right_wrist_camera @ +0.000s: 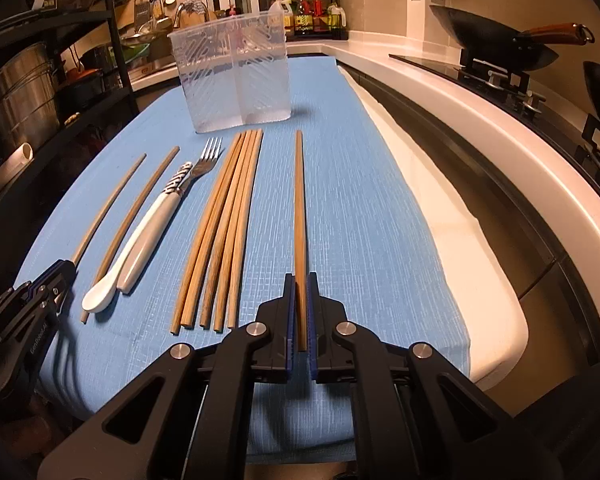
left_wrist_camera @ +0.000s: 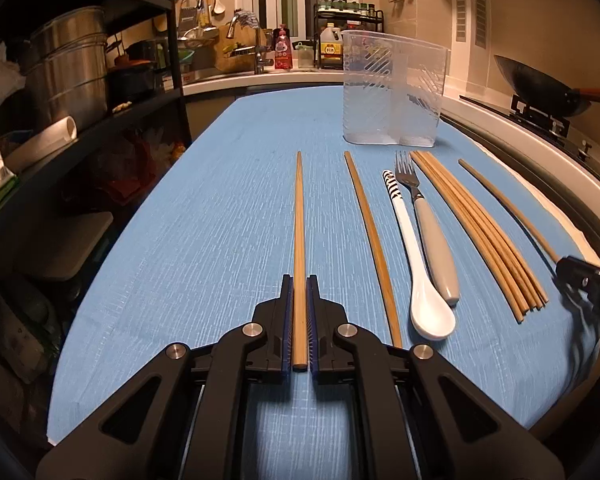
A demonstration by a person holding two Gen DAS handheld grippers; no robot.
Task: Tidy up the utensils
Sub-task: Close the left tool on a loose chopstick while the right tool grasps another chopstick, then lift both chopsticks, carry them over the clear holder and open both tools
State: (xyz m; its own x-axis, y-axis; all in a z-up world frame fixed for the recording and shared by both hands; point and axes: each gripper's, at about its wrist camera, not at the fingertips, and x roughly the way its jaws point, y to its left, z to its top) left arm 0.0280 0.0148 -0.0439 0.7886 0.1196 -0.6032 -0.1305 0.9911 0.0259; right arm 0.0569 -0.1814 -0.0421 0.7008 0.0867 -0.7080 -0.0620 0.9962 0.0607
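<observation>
Left gripper (left_wrist_camera: 299,284) angled down over the blue-clothed surface (left_wrist_camera: 220,220), clamped on the near end of a chopstick (left_wrist_camera: 299,240); right gripper (right_wrist_camera: 299,282) pitched down likewise, pinching another chopstick (right_wrist_camera: 299,200) nearer the surface's right edge; between them lie a chopstick bundle (right_wrist_camera: 228,220), fork (right_wrist_camera: 208,160), white spoon (right_wrist_camera: 140,240); clear holder (right_wrist_camera: 232,76) upright toward the far edge.

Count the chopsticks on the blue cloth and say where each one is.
8. One in the left gripper, one in the right gripper, one loose beside the white spoon, and five bundled between the fork and the right gripper's chopstick. None looks hidden.
</observation>
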